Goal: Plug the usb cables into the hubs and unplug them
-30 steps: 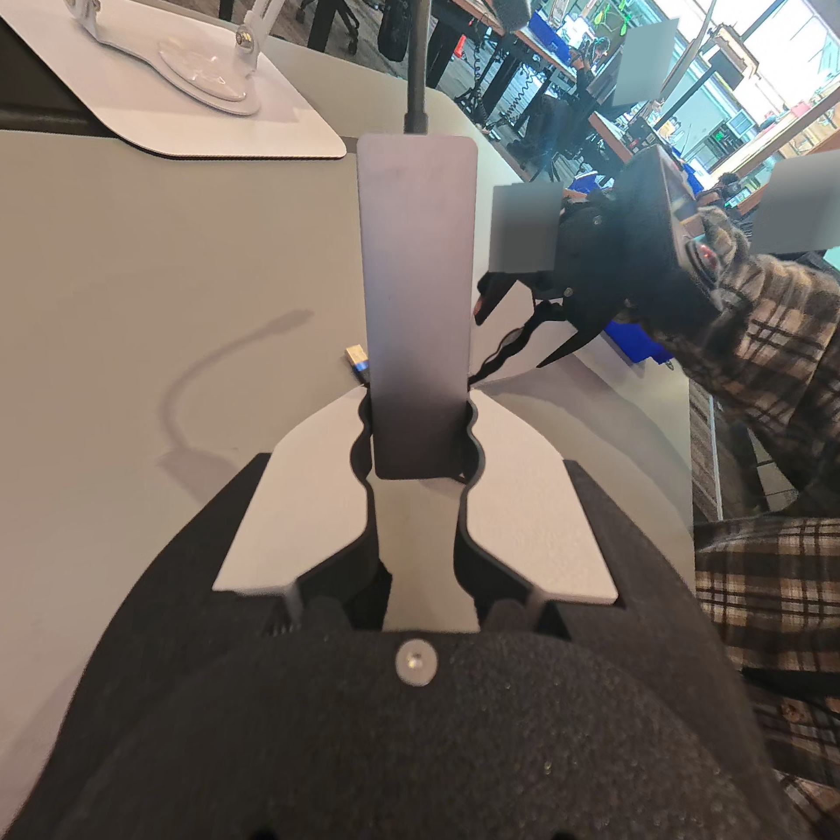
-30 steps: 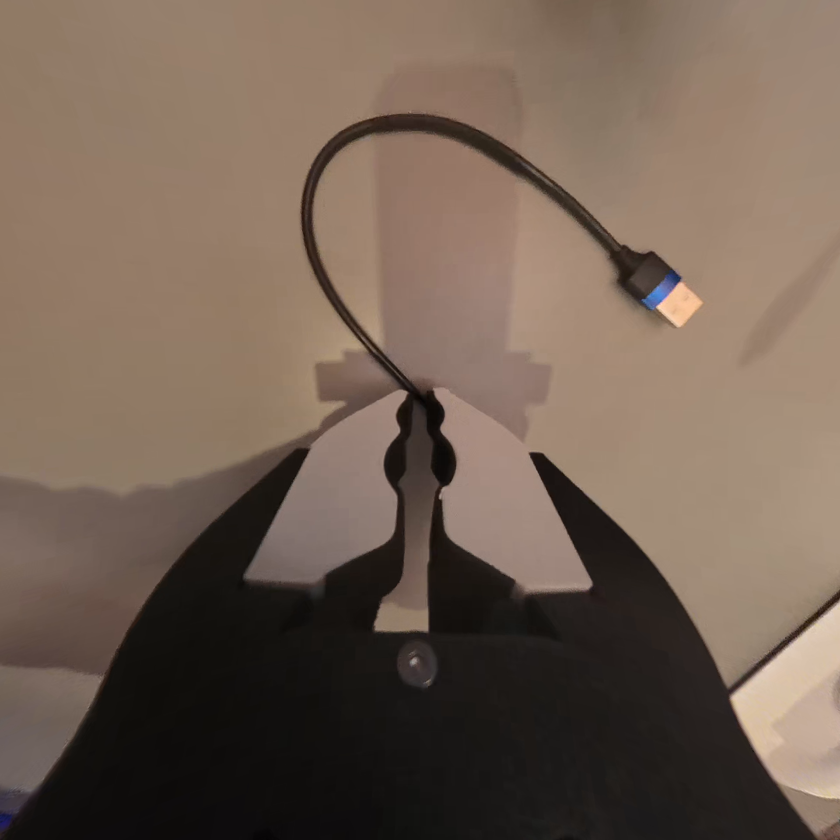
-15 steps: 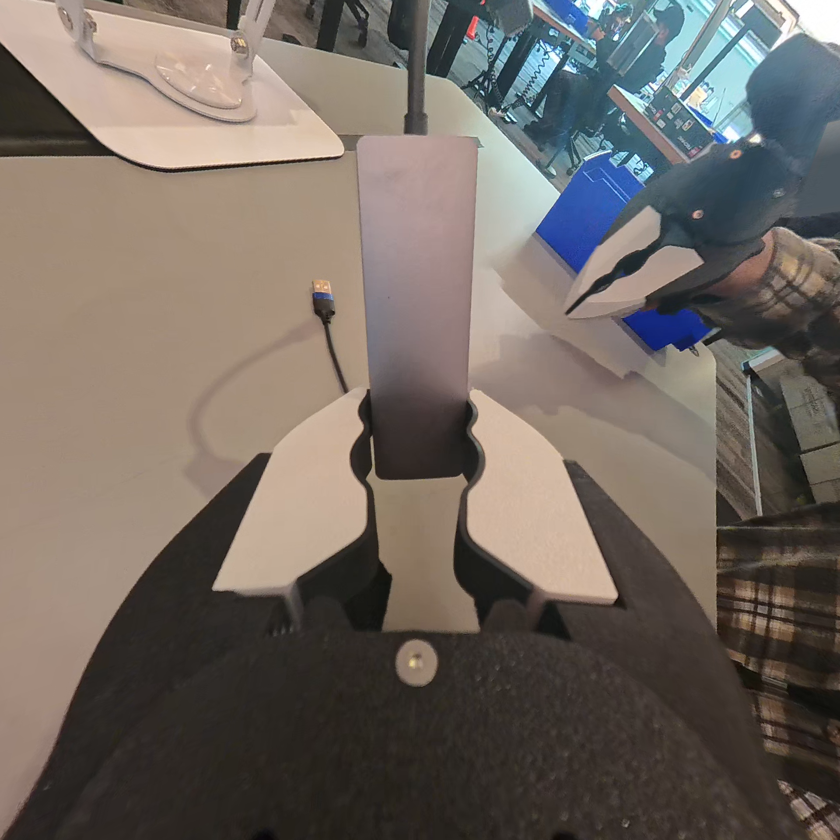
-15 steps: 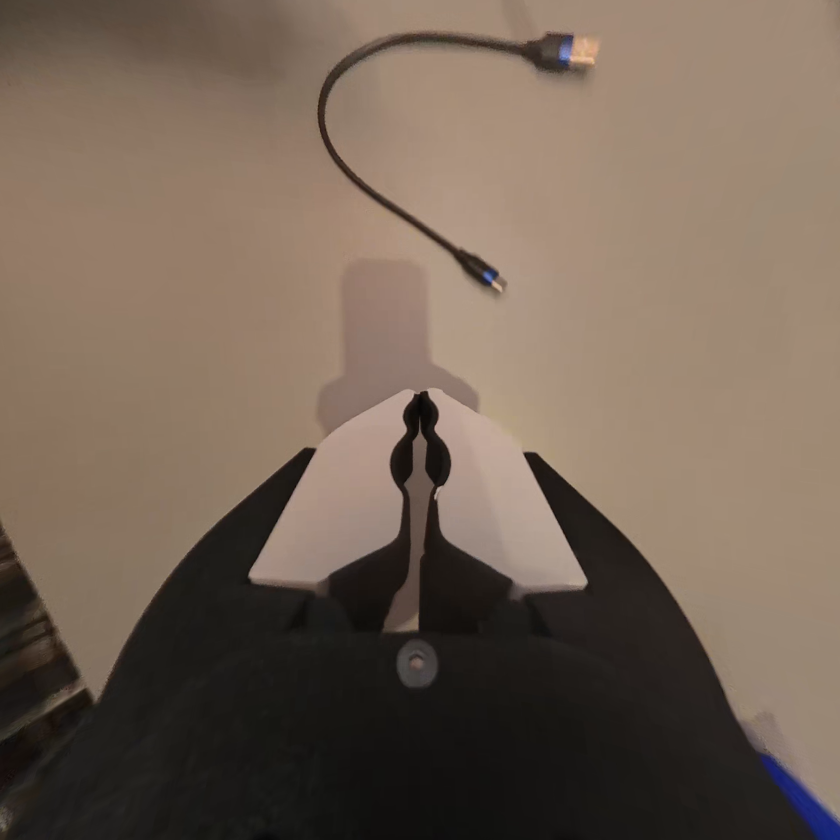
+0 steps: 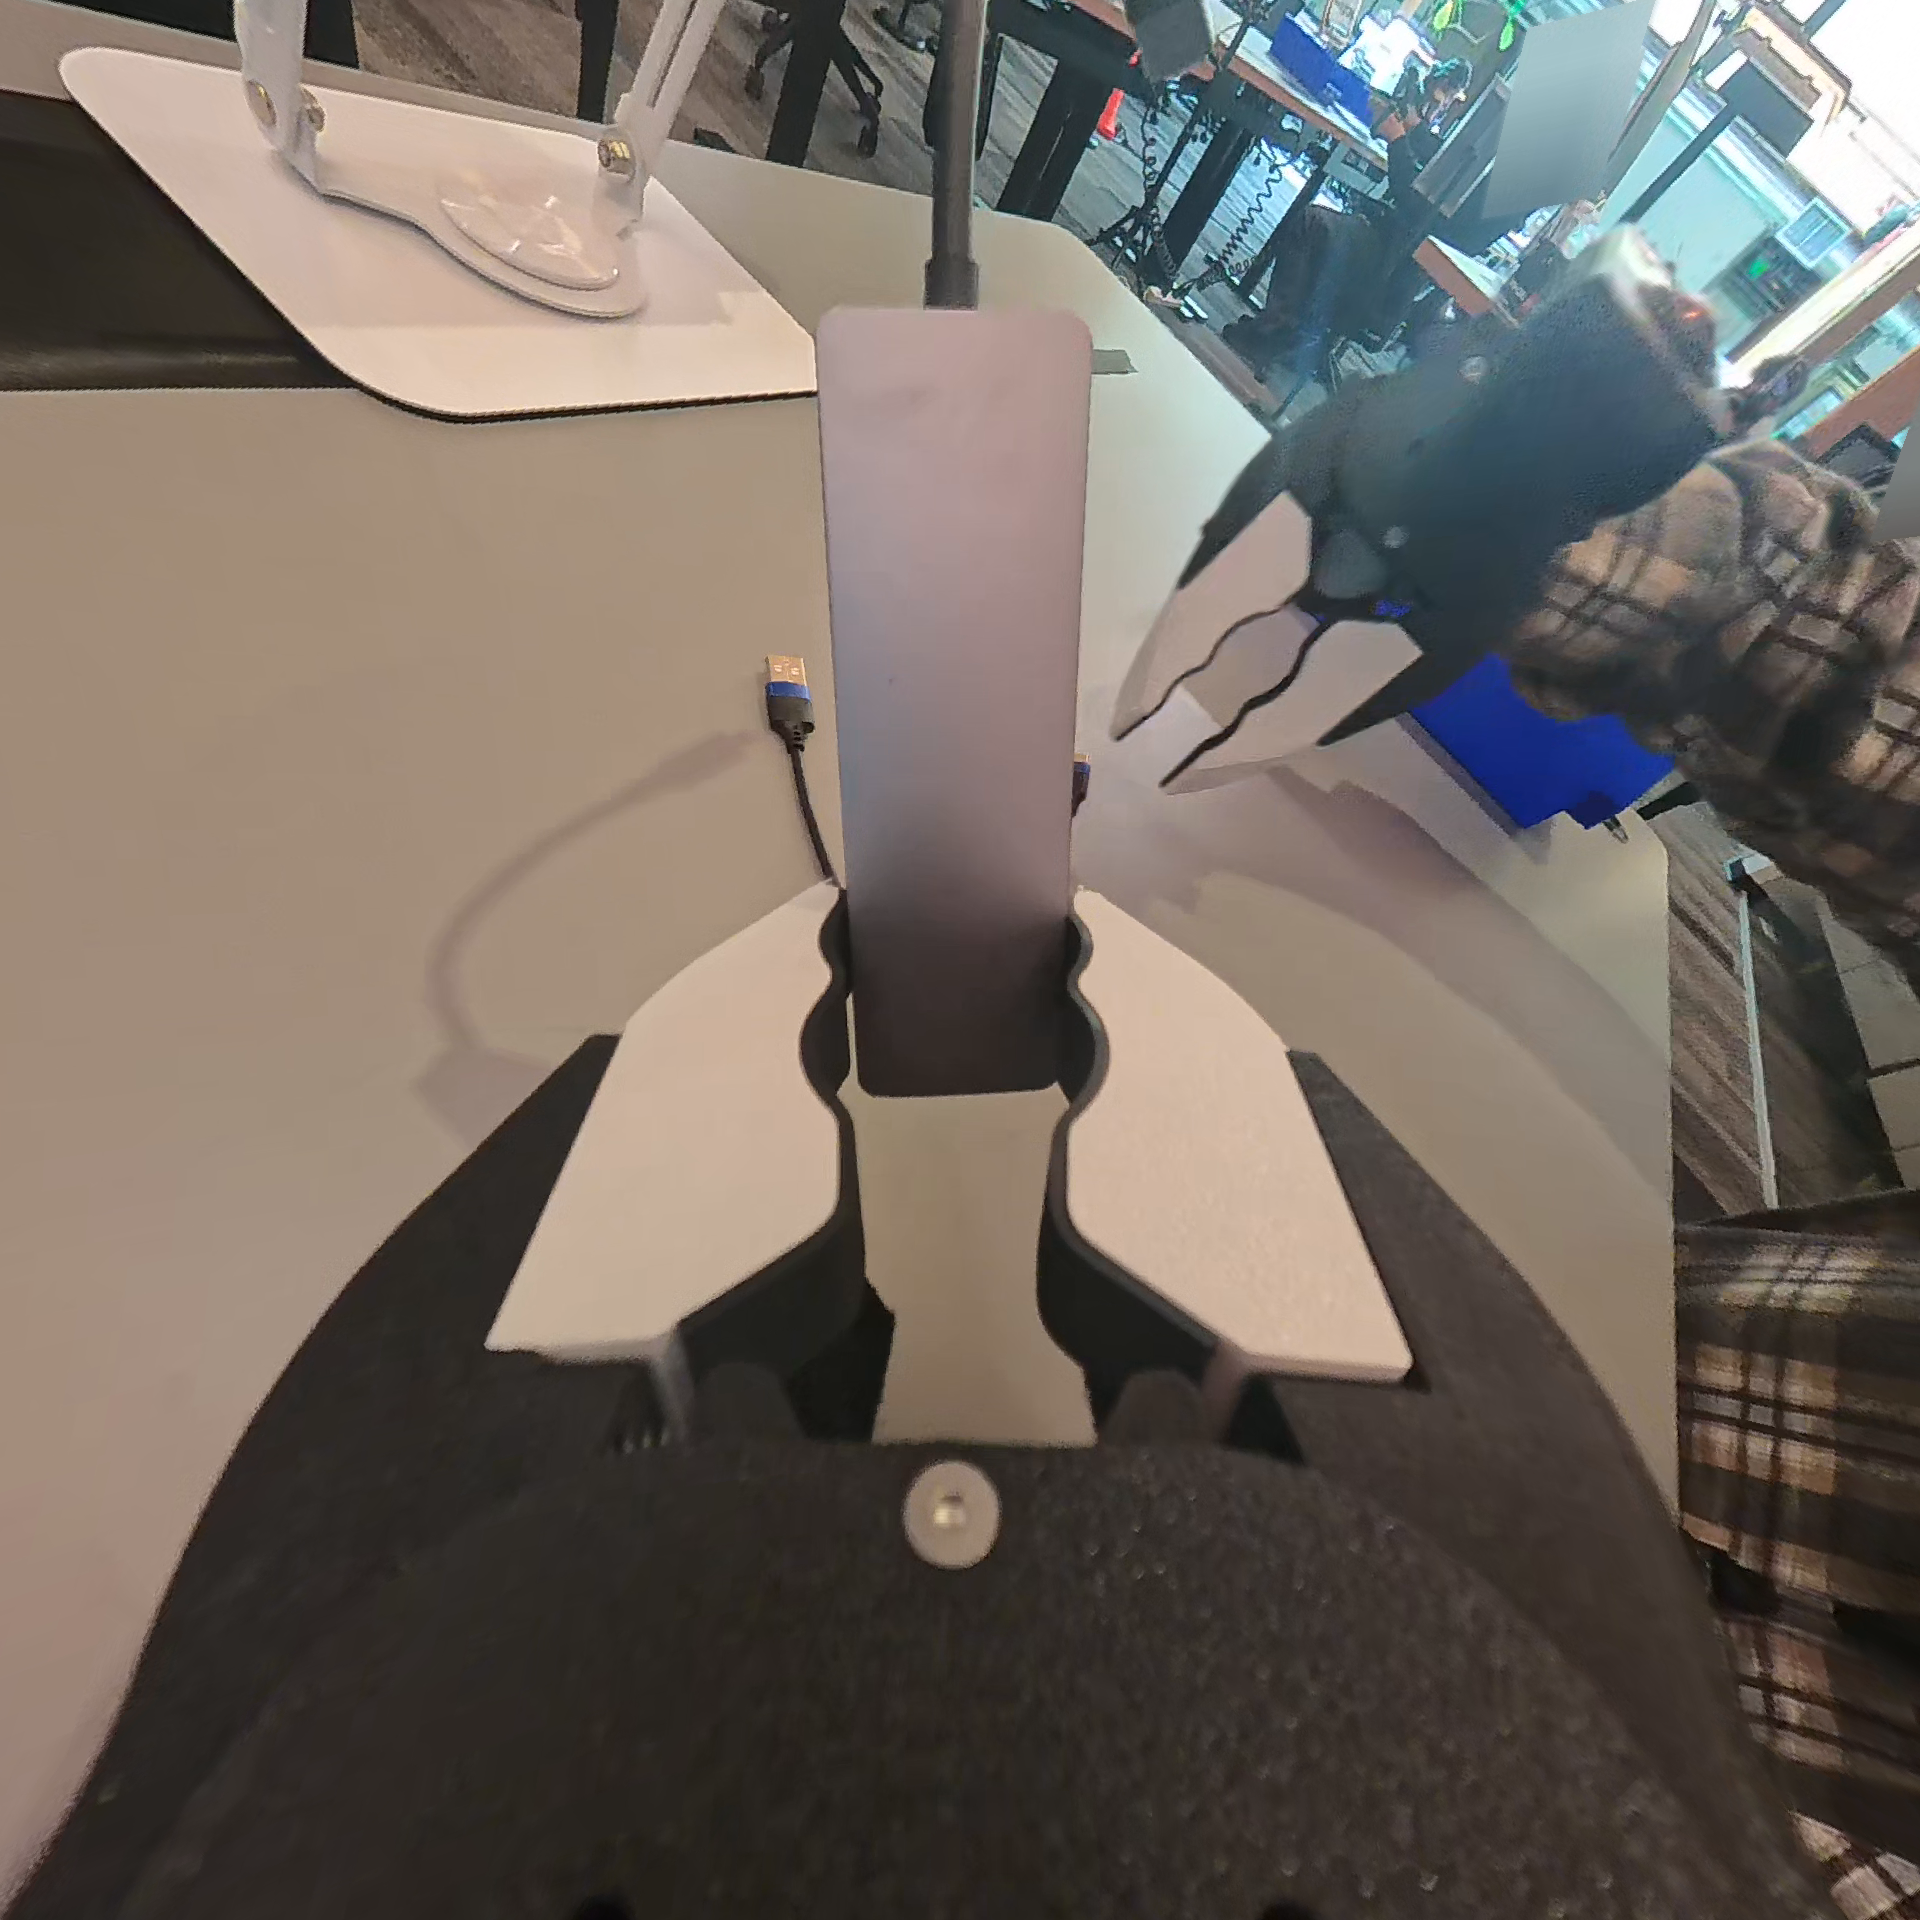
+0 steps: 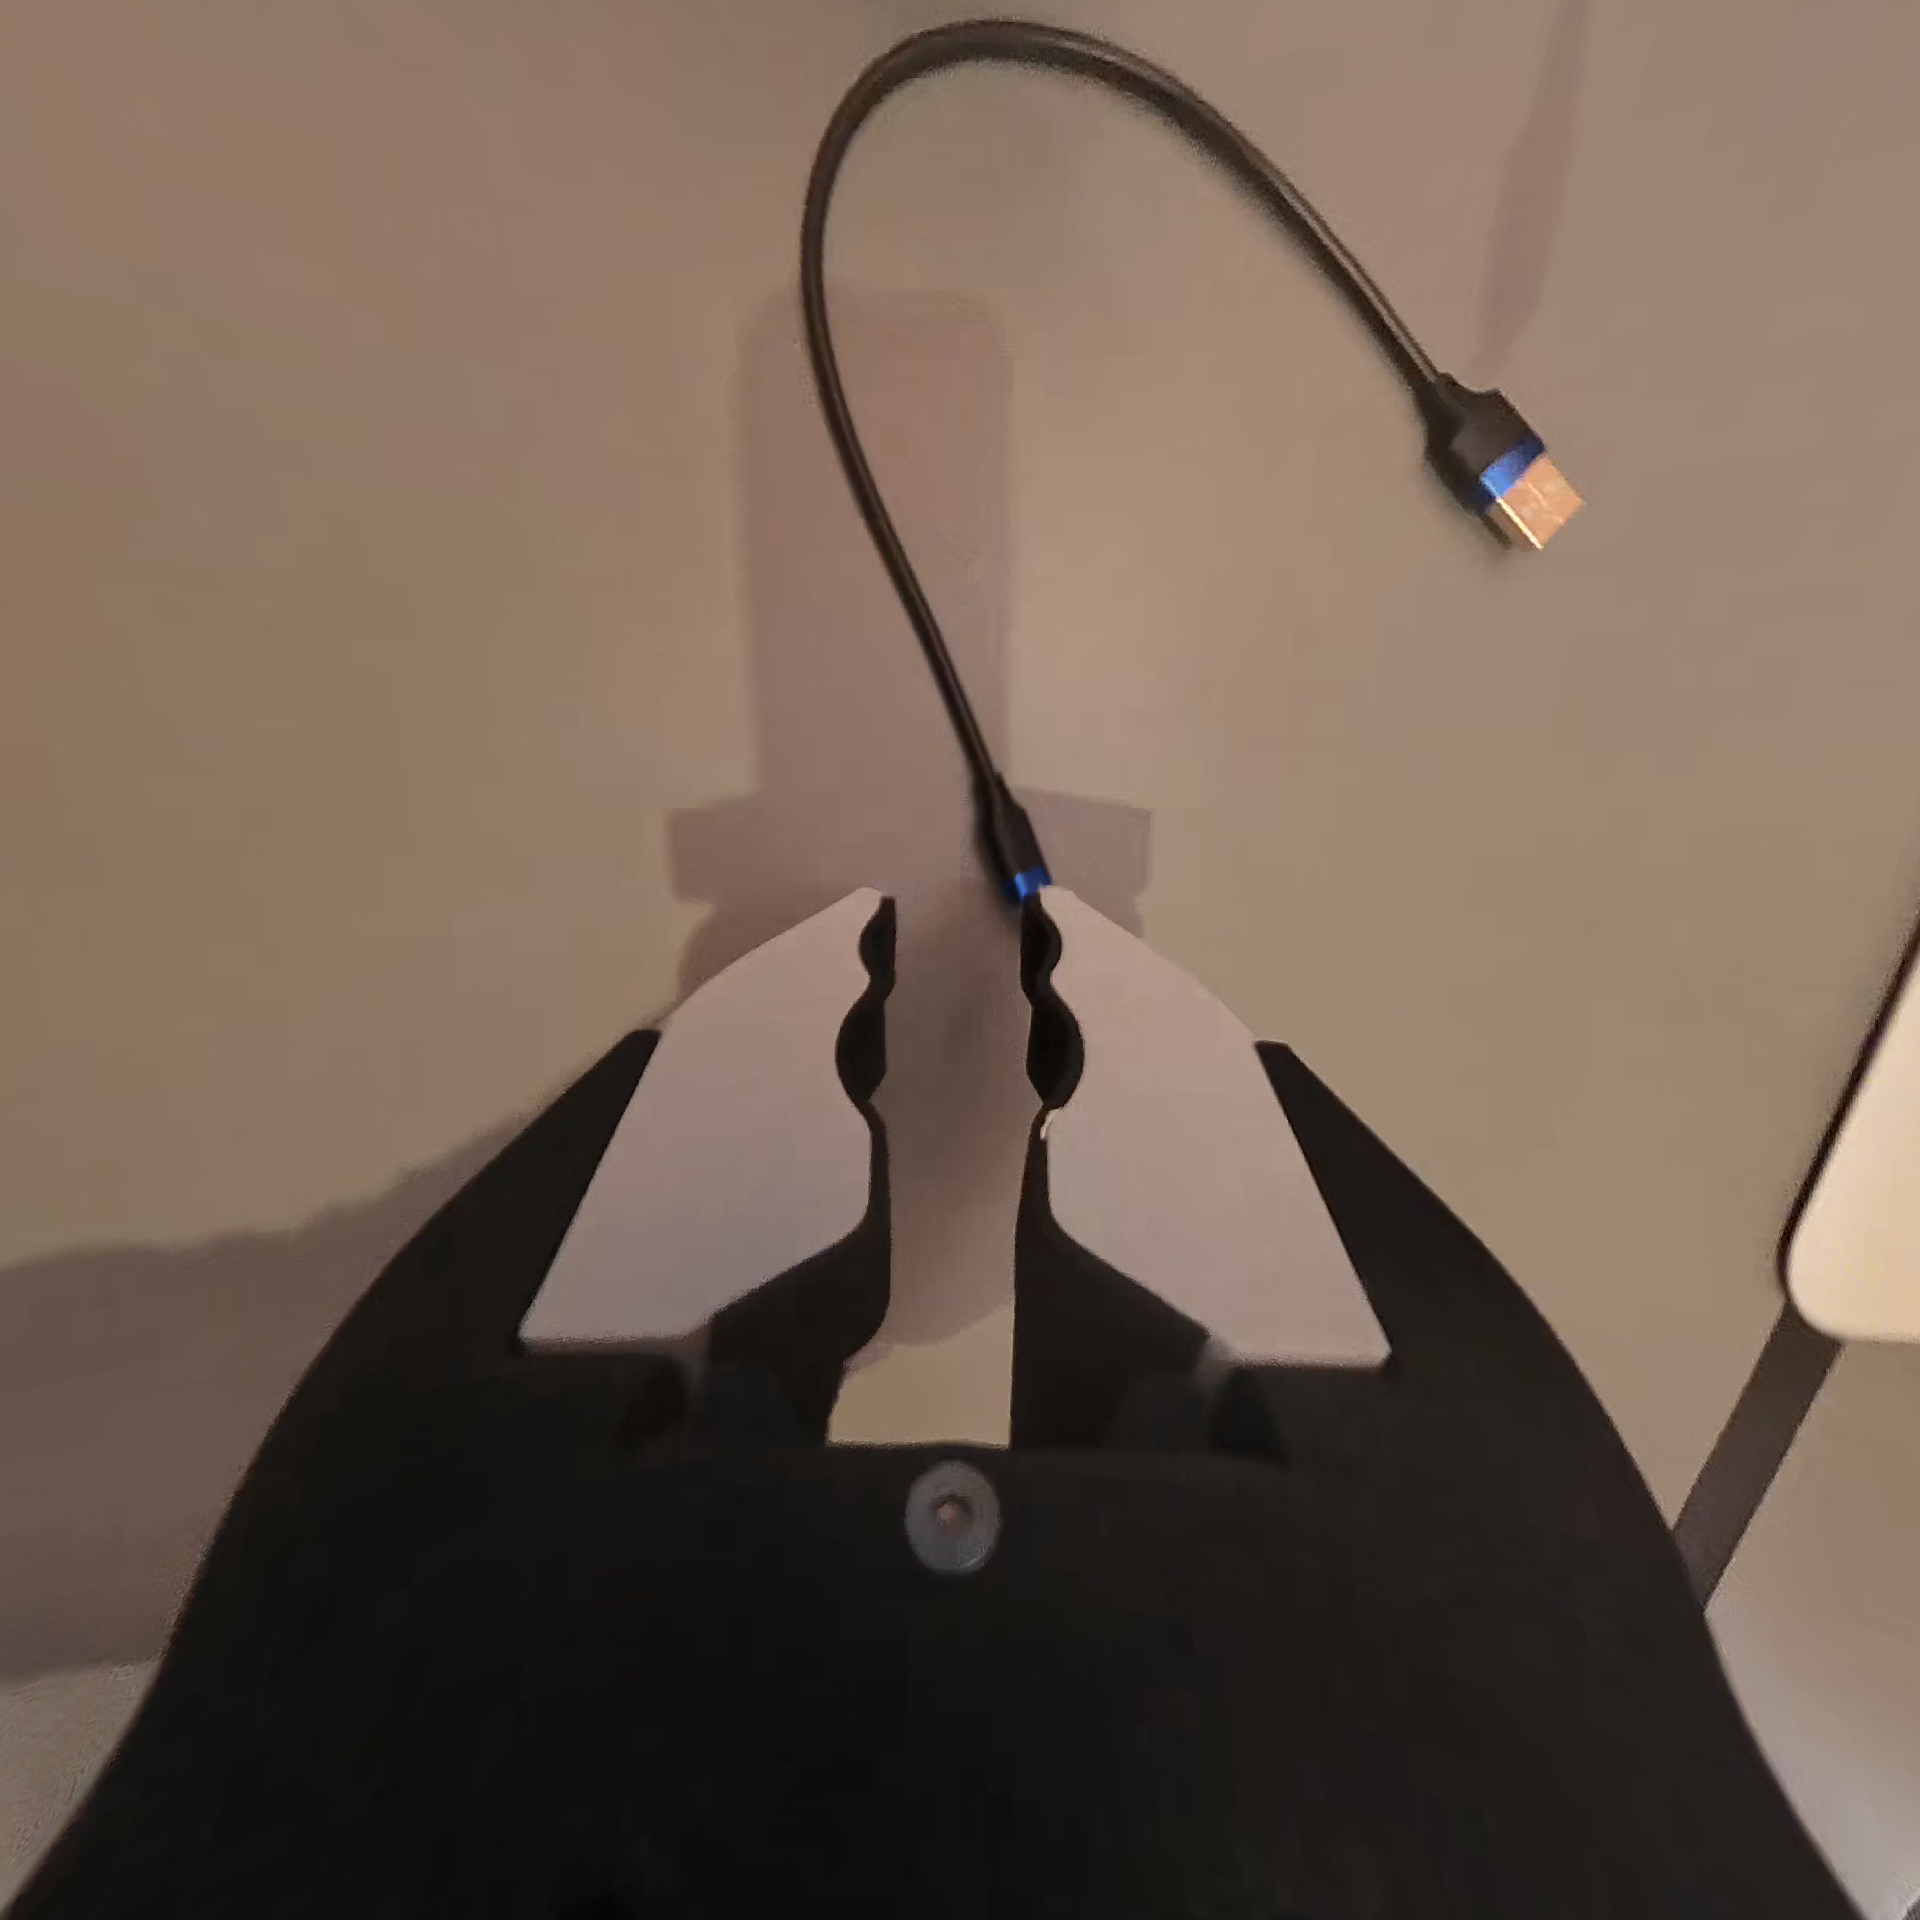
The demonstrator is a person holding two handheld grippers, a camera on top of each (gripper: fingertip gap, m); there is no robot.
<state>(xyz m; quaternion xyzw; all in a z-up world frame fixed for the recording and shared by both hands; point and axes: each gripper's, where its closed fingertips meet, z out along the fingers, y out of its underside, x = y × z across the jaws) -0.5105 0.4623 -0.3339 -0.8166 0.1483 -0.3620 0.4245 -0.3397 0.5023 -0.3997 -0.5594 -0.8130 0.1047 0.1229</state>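
Observation:
My left gripper [image 5: 956,904] is shut on the near end of a flat grey hub [image 5: 956,644] and holds it pointing away, above the table. The hub's own dark cord [image 5: 954,156] runs off its far end. A short black USB cable [image 6: 883,499] lies curved on the table. Its large blue-ringed plug [image 6: 1512,483] lies at the upper right; in the left wrist view it [image 5: 788,691] lies left of the hub. My right gripper [image 6: 958,906] is open and empty. The cable's small blue-ringed plug [image 6: 1013,868] lies just beyond the right fingertip [image 6: 1049,920]. The right gripper also shows right of the hub [image 5: 1143,756].
A white base plate [image 5: 623,343] carrying a white stand sits at the far left of the grey table [image 5: 312,727]; its corner shows in the right wrist view [image 6: 1870,1195]. The table's edge runs along the right, with a blue bin [image 5: 1538,758] and a plaid sleeve [image 5: 1714,644] beyond. My right fingertips sit around 20 centimeters from my left ones.
The right gripper let go of the cable, rose shut and empty, and has now come back down, open, by the small plug. The cable lies on the table. The left gripper still holds the hub.

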